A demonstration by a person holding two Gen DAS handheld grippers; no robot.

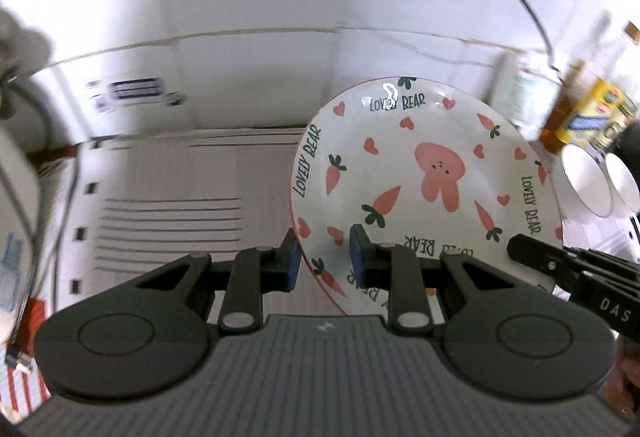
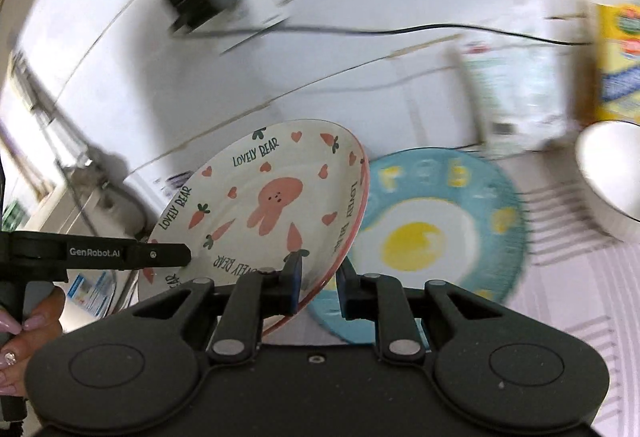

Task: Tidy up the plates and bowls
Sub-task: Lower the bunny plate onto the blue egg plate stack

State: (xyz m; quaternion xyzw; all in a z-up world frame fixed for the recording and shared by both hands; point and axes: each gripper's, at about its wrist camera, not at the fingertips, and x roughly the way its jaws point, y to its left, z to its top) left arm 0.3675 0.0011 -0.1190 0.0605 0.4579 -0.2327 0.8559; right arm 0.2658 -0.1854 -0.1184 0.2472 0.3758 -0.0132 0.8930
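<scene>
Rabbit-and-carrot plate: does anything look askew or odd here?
The white rabbit-and-carrot plate with pink rim is steeply tilted in mid-air, its rim between the fingers of both the left gripper and right gripper, above the flat blue fried-egg plate. No damage or spills visible.

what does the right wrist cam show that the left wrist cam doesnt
Only the right wrist view shows the blue egg plate lying flat on the striped cloth, low behind the lifted rabbit plate, plus the holder's hand with painted nails. Only the left wrist view shows two white bowls side by side; the right view shows one. Both show the rabbit plate tilted off the table, with the left gripper and the right gripper each straddling its rim, and a yellow-labelled bottle.
</scene>
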